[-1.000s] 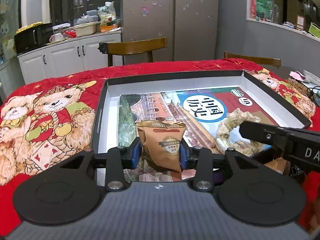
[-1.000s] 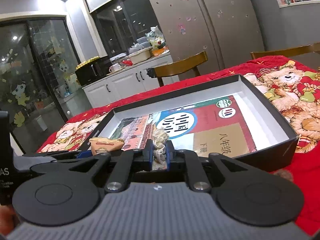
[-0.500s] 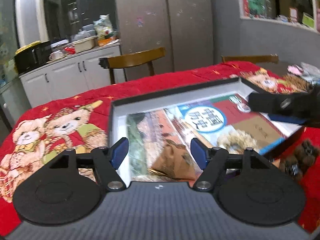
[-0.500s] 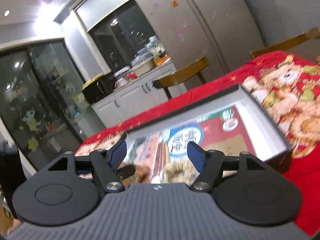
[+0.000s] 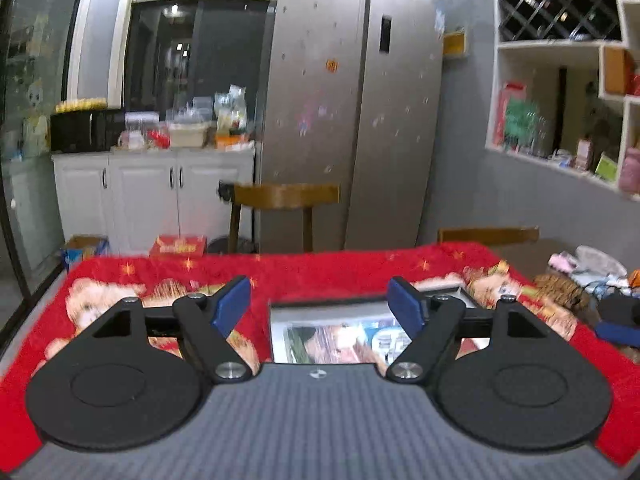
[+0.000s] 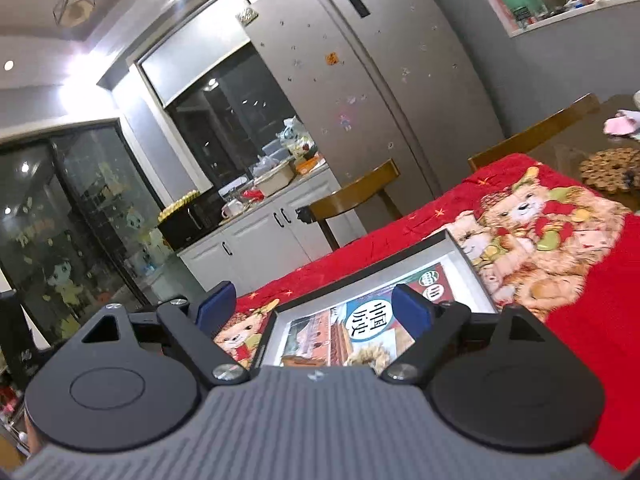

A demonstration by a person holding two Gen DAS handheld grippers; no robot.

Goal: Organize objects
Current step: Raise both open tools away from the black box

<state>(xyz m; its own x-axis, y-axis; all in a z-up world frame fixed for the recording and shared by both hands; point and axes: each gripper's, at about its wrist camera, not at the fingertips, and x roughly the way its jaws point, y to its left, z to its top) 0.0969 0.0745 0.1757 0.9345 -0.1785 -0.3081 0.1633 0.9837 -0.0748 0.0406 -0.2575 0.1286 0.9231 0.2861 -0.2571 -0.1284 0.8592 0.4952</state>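
A: What does the box look like?

B: A shallow rectangular box [image 6: 460,246] with a black rim and white inner walls. It sits on the red teddy-bear tablecloth [image 6: 592,312], just ahead of and below both grippers.

A: And inside?

B: A glossy textbook [image 6: 376,320] lies flat, its white circle reading 中国历史. A pale knobbly rope-like ring [image 6: 370,356] rests on it, close under the right gripper [image 6: 314,310].

A: The grippers?

B: The left gripper [image 5: 320,300] and the right both have their 2 blue-padded fingers spread wide, gripping nothing.
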